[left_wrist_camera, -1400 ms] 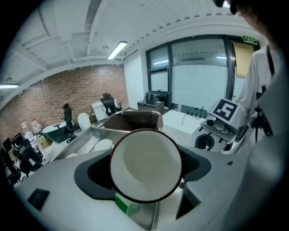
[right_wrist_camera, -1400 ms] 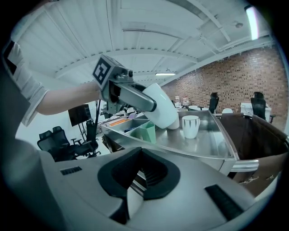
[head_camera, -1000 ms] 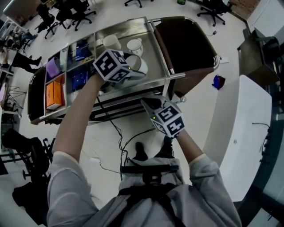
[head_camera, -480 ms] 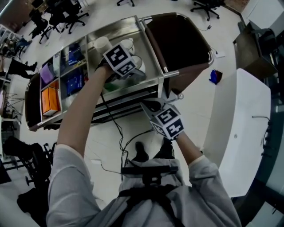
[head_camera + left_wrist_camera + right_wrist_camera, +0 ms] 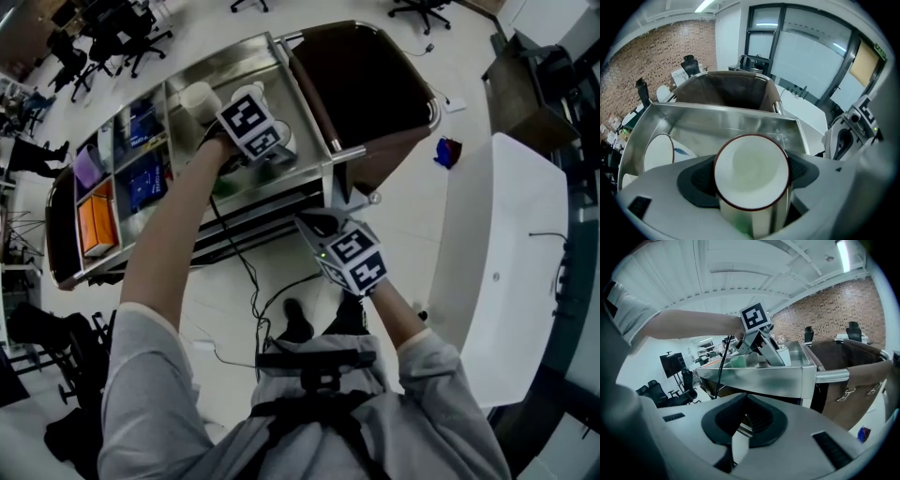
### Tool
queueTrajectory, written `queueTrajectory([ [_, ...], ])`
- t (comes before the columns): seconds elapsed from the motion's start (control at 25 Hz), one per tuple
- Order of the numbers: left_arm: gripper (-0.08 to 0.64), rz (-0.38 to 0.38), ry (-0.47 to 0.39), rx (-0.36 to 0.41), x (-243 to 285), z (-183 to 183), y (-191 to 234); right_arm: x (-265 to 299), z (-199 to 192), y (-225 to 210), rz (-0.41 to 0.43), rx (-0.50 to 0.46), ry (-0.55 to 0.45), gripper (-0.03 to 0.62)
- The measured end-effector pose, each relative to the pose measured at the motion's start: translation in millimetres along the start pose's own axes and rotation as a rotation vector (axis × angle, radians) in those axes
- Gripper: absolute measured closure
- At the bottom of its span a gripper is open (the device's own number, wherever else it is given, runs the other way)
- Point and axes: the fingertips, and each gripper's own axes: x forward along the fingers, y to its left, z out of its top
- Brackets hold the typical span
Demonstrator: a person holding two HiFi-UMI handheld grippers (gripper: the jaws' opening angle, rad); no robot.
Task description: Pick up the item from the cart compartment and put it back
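A pale cup (image 5: 751,171) with a dark red rim sits upright between the jaws of my left gripper (image 5: 752,180), and the pads press on its sides. In the head view the left gripper (image 5: 270,150) reaches into the steel end compartment (image 5: 234,70) of the cart. A second white cup (image 5: 658,152) stands in that compartment at the left. My right gripper (image 5: 321,223) hangs low in front of the cart. Its jaws (image 5: 739,430) are shut with nothing between them.
Other cart compartments hold an orange box (image 5: 94,220), blue packs (image 5: 145,183) and a purple item (image 5: 86,169). A brown bag (image 5: 370,84) hangs at the cart's end. A white table (image 5: 497,281) stands at the right, and cables (image 5: 253,281) lie on the floor.
My left gripper has moved farther over the steel compartment with the cup in it. The right gripper has stayed in place.
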Motion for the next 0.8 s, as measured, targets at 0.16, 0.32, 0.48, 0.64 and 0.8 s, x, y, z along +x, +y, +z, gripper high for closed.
queueTrajectory([
  [0.16, 0.144, -0.003, 0.022, 0.026, 1, 1, 0, -2, -2, -5, -0.008, 0.006, 0.003, 0.583],
  [0.32, 0.143, -0.002, 0.034, 0.054, 4, 3, -3, -4, -2, -7, -0.010, 0.009, 0.002, 0.583],
  [0.48, 0.141, 0.012, 0.029, 0.062, 3, 4, -3, -6, -1, -7, -0.008, 0.010, -0.003, 0.583],
  [0.64, 0.081, 0.024, 0.007, 0.041, -1, 5, 0, -8, -1, -5, -0.006, 0.015, -0.008, 0.583],
  [0.8, 0.080, 0.032, 0.000, 0.040, -8, 7, -1, -9, -4, -5, -0.006, 0.013, -0.004, 0.583],
])
